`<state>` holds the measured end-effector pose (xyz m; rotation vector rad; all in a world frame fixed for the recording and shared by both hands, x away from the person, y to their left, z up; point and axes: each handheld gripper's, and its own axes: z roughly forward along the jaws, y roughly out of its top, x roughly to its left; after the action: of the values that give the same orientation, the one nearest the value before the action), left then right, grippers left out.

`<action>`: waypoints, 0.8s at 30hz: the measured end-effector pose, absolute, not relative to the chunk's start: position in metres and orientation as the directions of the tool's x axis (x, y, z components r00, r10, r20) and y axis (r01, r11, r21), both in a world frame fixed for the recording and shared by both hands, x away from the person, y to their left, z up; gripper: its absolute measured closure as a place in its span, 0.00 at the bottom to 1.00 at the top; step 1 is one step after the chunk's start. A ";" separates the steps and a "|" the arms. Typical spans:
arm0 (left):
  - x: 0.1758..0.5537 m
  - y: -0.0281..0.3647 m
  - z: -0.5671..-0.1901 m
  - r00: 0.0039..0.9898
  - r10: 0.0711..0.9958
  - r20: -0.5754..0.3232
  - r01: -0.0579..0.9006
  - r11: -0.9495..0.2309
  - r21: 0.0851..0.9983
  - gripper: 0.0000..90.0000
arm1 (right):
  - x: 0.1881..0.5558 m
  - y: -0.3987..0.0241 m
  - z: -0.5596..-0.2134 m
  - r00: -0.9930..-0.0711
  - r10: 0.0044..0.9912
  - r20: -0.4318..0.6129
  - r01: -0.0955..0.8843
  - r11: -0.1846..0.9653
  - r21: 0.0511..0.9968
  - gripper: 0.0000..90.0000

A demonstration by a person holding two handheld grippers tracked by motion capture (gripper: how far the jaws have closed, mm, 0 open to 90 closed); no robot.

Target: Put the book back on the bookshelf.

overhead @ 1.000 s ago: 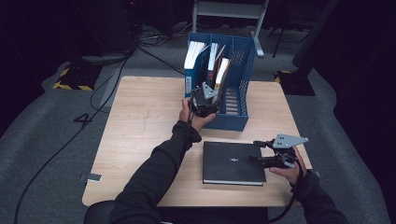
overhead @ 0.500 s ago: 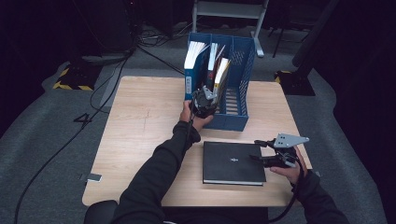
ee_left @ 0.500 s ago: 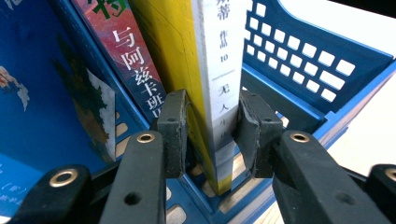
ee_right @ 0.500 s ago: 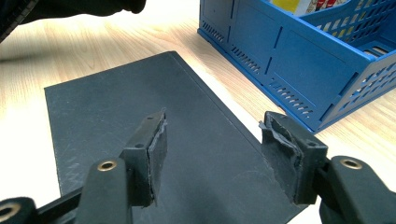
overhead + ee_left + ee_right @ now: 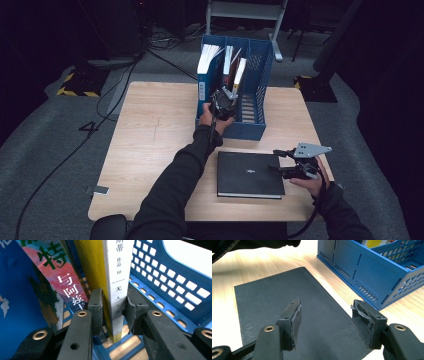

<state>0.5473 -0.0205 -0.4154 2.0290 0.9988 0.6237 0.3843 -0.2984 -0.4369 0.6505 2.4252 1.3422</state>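
Note:
A blue perforated file rack stands at the table's far side with several books upright in it. My left gripper reaches into it. In the left gripper view its jaws have just been closing, and the gripper now has both pads against the lower part of a yellow book with a white spine, which leans in the rack. A black book lies flat at the front of the table. My right gripper hovers over its right edge; the gripper is open and empty above the cover.
A thick blue-and-white book and a red-covered book stand left of the yellow one. The wooden table is bare on its left half. Cables and a metal stand sit on the floor behind.
My left hand has sunk a little deeper into the rack, around the yellow book. The right hand and the black book have not moved.

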 end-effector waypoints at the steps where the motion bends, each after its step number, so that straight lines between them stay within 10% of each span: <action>1: 0.548 -0.021 -0.415 0.571 0.816 0.086 0.437 -0.391 0.810 0.77 | 0.384 -0.299 -0.437 -0.853 0.520 -0.037 0.244 0.462 0.853 0.46; 24: 0.483 0.024 -0.408 0.775 0.612 0.155 0.273 -0.546 0.792 0.61 | 0.384 -0.311 -0.437 -0.831 0.556 -0.027 0.276 0.454 0.847 0.45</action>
<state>0.4832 0.0244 -0.4082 2.1592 0.6558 0.5373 0.3837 -0.3107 -0.4375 0.7110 2.4080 1.3198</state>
